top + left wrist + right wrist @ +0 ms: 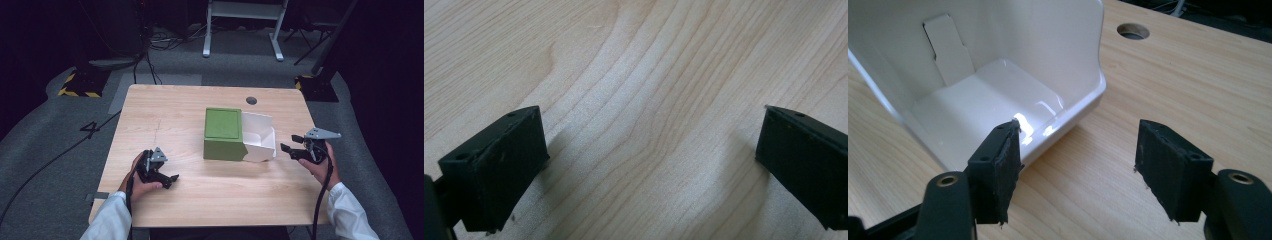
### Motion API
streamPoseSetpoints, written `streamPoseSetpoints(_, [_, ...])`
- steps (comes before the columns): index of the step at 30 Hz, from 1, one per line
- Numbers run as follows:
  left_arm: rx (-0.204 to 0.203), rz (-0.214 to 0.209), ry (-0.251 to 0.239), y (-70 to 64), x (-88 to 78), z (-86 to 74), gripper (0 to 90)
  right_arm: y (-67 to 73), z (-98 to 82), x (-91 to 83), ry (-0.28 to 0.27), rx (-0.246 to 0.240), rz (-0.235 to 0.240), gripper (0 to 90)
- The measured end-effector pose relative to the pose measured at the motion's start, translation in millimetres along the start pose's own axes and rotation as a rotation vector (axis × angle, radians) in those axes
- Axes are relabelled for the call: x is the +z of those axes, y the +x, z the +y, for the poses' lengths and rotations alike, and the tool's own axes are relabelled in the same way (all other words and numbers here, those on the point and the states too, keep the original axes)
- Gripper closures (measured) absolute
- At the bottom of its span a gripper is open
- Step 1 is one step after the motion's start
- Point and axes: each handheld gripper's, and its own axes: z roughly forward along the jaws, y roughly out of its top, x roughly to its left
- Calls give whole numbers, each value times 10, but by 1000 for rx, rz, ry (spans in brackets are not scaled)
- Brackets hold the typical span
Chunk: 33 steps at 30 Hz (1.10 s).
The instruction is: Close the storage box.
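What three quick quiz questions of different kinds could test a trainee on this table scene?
1. True or false: the white tray sticks out of the green box on the side toward the right tongs.
2. Multiple choice: the left tongs are A) shut on the box, B) open over bare table, C) inside the tray.
3. Fill in: the tray looks ____ inside.

Key: 1 true; 2 B; 3 empty.

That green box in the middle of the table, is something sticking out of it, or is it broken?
Not broken as far as I can see. The green box has a white inner tray slid partway out toward the right gripper, like an open drawer. The tray looks empty and undamaged. Both grippers are open and holding nothing.
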Motion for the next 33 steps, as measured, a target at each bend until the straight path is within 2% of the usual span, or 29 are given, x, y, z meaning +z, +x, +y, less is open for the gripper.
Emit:
streamPoseSetpoints(5, [0,0,0,0,0,0,1,20,85,37,-12,10,8,387])
streamPoseSetpoints(9, [1,1,0,0,0,0,1,86,128,151,24,-15,30,452])
streamPoseSetpoints(14, [2,4,-1,-2,-2,-1,4,119,130,239,54,-27,26,470])
streamPoseSetpoints(21, [2,5,-1,-3,-2,-1,5,88,59,359,99,-4,23,476])
streamPoseSetpoints(24, [2,5,-1,-3,-2,-1,5,79,16,405,108,16,50,481])
streamPoseSetpoints(27, [3,5,-1,-3,-2,-1,4,101,1,439,117,16,72,507])
streamPoseSetpoints(30, [3,5,-1,-3,-2,-1,5,113,-3,448,118,16,75,516])
streamPoseSetpoints(33, [3,5,-1,-3,-2,-1,5,98,-7,444,111,37,84,532])
